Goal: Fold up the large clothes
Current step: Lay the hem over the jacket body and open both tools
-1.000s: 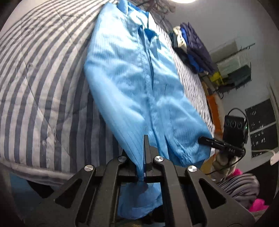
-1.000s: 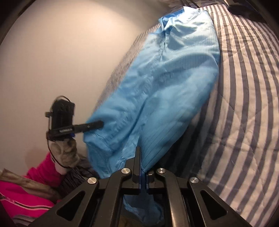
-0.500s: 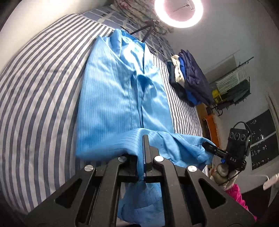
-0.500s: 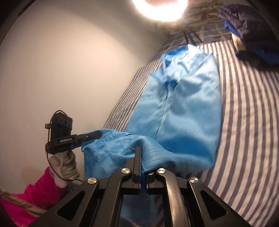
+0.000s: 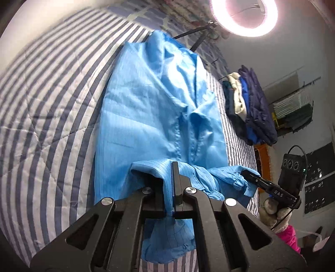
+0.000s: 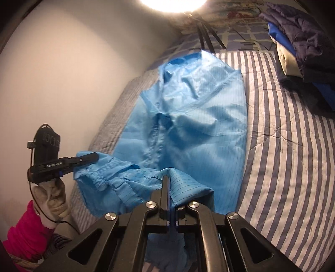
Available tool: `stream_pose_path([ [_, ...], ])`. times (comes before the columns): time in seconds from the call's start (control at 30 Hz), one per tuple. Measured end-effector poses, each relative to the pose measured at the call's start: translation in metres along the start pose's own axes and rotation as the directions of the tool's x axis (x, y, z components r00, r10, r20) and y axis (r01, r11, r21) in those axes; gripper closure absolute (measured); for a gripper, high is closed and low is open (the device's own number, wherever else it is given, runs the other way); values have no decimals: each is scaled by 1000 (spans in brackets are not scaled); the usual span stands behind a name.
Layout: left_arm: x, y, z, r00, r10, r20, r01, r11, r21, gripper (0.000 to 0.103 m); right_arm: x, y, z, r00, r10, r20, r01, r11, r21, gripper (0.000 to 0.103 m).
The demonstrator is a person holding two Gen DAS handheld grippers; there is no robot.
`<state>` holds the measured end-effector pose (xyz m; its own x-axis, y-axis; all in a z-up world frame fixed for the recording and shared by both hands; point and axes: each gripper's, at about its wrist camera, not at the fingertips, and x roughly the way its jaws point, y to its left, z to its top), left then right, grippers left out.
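Hidden behind the gripper frames: the hem of the blue shirt. Cut off by the edge: ring light, clothes pile, pink sleeve. Too small to read: shelf clutter.

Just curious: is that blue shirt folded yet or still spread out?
Partly folded. The shirt lies mostly flat on the bed, but both grippers hold its hem doubled over it.

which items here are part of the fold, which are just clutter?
In the job: blue shirt, left gripper and right gripper, both clamped on its hem.
Lying about: clothes pile, ring light, striped bedspread underneath.
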<state>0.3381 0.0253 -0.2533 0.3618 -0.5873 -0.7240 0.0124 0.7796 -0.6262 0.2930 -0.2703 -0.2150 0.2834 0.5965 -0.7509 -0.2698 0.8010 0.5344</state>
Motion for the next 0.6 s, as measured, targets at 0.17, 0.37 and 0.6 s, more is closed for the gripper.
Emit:
stream_pose_path([
  [0.17, 18, 19, 2, 999, 14, -35, -16, 999, -38, 103, 23, -18, 3, 998, 30, -58, -27, 998, 49, 96],
  [0.37, 14, 20, 9, 996, -39, -80, 34, 998, -58, 76, 12, -28, -2, 996, 72, -51, -67, 994, 90, 60],
  [0.6, -26, 9, 7, 995, -86, -58, 87, 996, 8, 40, -45, -33, -28, 992, 123, 30, -126, 987, 97, 57],
])
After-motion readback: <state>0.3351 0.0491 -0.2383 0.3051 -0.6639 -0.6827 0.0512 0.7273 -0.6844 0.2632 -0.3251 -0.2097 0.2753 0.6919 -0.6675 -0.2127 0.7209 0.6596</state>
